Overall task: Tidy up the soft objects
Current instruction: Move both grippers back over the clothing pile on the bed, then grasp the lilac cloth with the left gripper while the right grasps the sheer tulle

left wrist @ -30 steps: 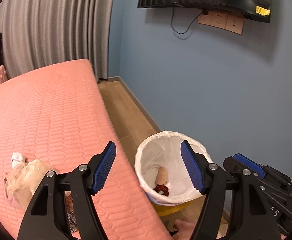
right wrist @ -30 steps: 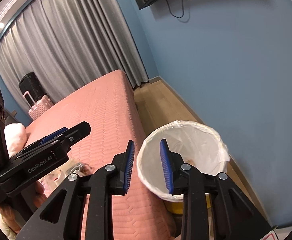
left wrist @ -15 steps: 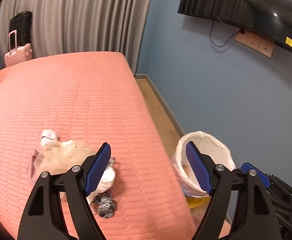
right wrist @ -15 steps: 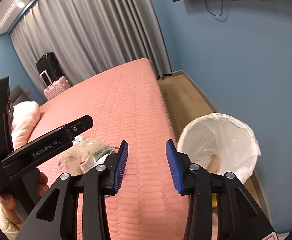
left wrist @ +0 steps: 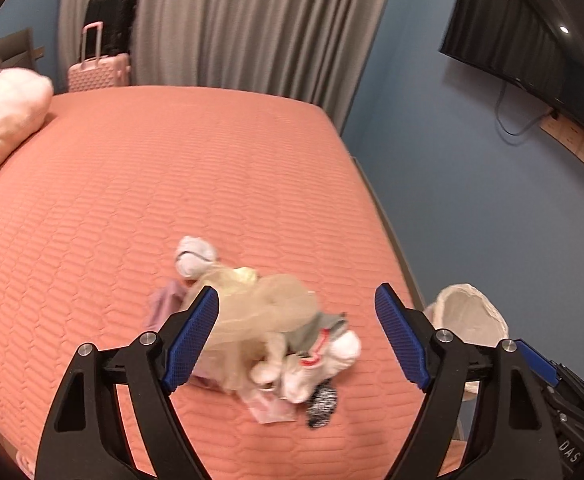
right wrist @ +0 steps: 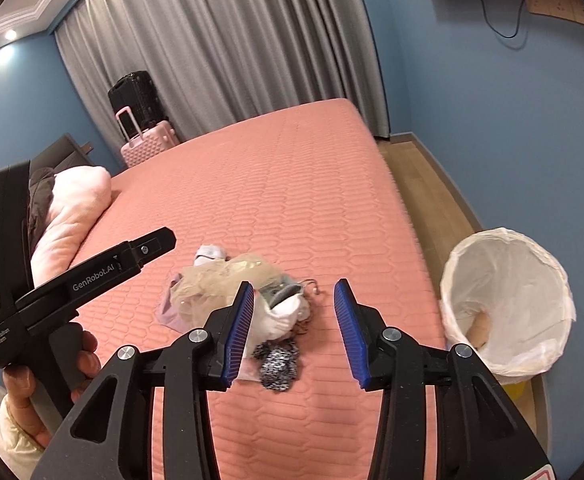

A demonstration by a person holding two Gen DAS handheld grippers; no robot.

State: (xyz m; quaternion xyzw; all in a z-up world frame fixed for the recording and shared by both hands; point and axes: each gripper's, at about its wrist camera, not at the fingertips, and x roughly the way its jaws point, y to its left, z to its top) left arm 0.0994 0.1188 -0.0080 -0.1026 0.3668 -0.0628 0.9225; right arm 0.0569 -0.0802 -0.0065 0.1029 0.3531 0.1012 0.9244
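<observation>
Pile of soft items lies on the bed, near its right edge and towards the near end. Contents, as far as blur allows: a beige gauzy piece on top, a white balled sock at the far end, white socks with red trim at the near end, a black-and-white speckled sock nearest of all, and a lilac cloth underneath on the left.

Long axis: the pile runs from the far-left sock to the near-right speckled sock, diagonal to the bed edge. No single item shows a clear pointing direction.

Left gripper: jaws wide, empty, raised above the pile and framing it. Right gripper: jaws moderately wide, empty, aimed at the near end of the pile.

Bin, white-lined, stands on the floor just beside the bed's right edge; something pale lies in it, not identifiable.

Judgement: the step in hand is the approach for a pick; no item is gripped. The next move calls for descending on one item, likely the speckled sock or the white socks, and closing on it alone. Risk: the gauzy piece overlaps its neighbours and may drag along.
</observation>
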